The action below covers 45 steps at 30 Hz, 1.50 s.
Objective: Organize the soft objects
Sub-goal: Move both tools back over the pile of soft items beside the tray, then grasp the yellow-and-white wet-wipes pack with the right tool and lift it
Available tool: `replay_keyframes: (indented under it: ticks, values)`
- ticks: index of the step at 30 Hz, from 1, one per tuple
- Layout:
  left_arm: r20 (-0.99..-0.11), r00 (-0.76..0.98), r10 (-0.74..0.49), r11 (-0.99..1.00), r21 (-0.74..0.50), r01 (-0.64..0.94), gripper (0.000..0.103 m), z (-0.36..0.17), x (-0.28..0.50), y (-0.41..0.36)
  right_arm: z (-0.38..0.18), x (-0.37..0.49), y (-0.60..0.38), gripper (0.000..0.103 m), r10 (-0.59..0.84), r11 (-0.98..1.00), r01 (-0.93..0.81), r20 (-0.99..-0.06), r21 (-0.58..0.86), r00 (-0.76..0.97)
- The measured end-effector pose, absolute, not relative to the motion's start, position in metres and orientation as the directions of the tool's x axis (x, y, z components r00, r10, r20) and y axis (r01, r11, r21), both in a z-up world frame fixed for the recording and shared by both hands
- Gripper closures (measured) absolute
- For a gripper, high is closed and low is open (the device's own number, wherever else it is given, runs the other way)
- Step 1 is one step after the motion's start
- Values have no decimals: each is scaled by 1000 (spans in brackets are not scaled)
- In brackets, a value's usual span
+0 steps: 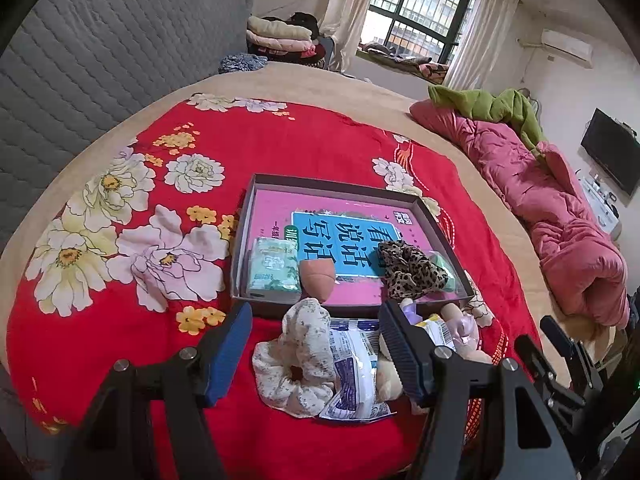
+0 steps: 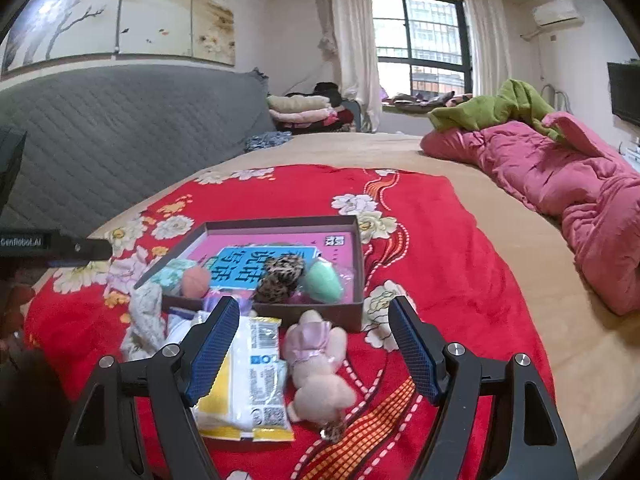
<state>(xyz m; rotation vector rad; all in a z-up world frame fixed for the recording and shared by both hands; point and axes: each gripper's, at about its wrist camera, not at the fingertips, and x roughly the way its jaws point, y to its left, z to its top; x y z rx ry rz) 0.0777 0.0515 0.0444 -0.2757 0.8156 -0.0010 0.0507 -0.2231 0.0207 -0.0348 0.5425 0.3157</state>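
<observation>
A red floral blanket (image 1: 280,140) covers the bed. Beyond both grippers' fingers sits an open box (image 1: 344,196) holding a tissue pack (image 1: 272,268), a leopard scrunchie (image 1: 412,268), a pink sponge (image 1: 316,278) and a green sponge (image 2: 324,282). The right gripper (image 2: 312,344) has its fingers apart, a plush toy (image 2: 316,368) between them. The left gripper (image 1: 316,344) is spread too, a cream scrunchie (image 1: 296,356) between its fingers.

Ahead of me a pink quilt (image 2: 560,184) lies along the bed's right edge, a green blanket (image 2: 496,108) on it. Folded bedding (image 1: 280,36) sits past the far-left corner.
</observation>
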Motion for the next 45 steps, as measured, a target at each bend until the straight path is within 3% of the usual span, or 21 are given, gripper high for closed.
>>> replay_keyframes:
  ticks: [20, 45]
  values:
    - [-733, 672, -103, 967, -231, -105, 37, 44, 55, 61, 18, 32, -209, 25, 335, 928, -368, -570, 61, 750]
    - [-807, 577, -130, 972, -220, -88, 37, -2, 50, 46, -9, 34, -179, 25, 399, 877, -476, -663, 73, 633]
